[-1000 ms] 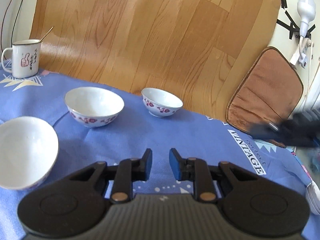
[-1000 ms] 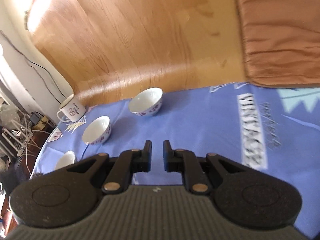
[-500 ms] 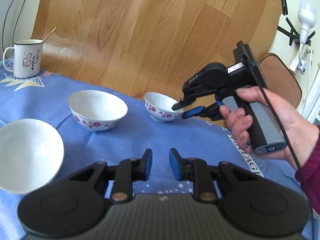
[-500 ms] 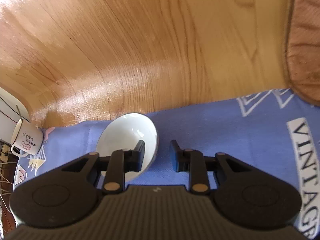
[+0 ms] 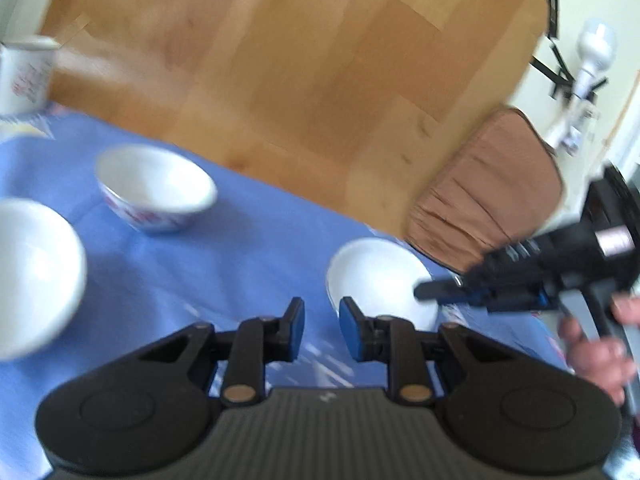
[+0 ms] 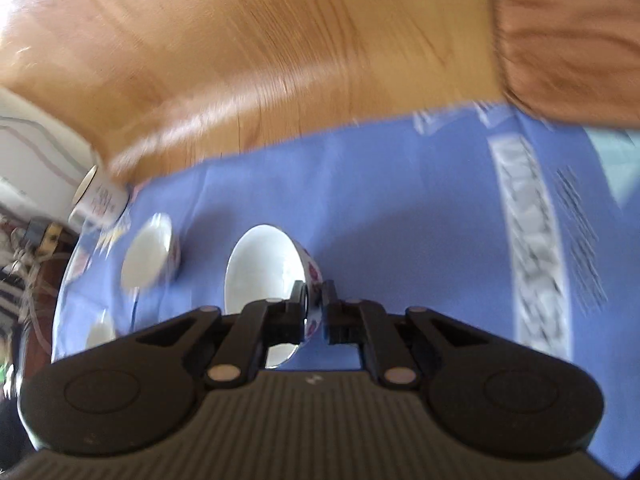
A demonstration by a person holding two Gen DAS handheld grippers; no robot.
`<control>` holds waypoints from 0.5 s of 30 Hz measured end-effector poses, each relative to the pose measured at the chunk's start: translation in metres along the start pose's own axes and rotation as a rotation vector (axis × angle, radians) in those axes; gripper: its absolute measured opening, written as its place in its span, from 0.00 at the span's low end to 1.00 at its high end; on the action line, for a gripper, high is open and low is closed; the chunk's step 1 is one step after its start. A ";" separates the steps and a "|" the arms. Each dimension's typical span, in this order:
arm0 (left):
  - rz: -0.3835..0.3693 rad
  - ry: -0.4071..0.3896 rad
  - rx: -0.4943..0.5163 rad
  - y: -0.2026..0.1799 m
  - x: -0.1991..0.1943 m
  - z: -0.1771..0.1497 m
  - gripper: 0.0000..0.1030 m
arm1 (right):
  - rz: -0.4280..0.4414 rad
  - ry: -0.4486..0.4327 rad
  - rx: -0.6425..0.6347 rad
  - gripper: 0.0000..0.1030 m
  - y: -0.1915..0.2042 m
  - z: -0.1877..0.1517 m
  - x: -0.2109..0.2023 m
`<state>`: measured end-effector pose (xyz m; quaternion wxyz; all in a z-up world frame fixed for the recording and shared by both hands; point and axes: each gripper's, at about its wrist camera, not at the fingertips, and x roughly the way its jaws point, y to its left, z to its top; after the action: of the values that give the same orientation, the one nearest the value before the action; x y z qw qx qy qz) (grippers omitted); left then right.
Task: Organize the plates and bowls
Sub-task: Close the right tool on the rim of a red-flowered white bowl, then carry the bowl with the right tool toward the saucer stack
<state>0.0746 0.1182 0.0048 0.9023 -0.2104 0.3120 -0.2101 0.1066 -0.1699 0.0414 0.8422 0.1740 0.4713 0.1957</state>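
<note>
The sorting looks barely begun: the right gripper (image 6: 314, 308) has its jaws clamped on the rim of the near small bowl (image 6: 264, 268), tilted over the blue-clothed surface (image 6: 400, 220), while the left gripper (image 5: 322, 330), jaws narrowly apart on nothing, waits and two more bowls (image 5: 154, 188) sit unstacked to the left.

Lighting: bright daylight, both views. Glare: a pale streak across the wooden floor (image 6: 248, 92), strongest toward the upper left corner of the right wrist view; a washed-out sheen on the floor beside the mug (image 5: 24, 76). Shadows: soft, under the patterned bowl (image 5: 156, 192) on the blue tablecloth (image 5: 256, 240). Blur: motion smear over both frames; tablecloth lettering (image 6: 532, 240) unreadable, mug print indistinct. Sharpest: the black gripper bodies in the foreground. Distortion: fisheye bending, dark rounded corners.
</note>
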 end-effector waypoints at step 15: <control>0.003 0.241 0.185 -0.114 0.028 -0.039 0.26 | 0.128 -0.024 0.190 0.10 -0.082 -0.102 -0.084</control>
<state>0.0409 0.0005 0.0213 0.8743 -0.0993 0.3976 -0.2601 -0.0081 -0.2709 0.0122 0.8132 0.2851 0.4657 0.2013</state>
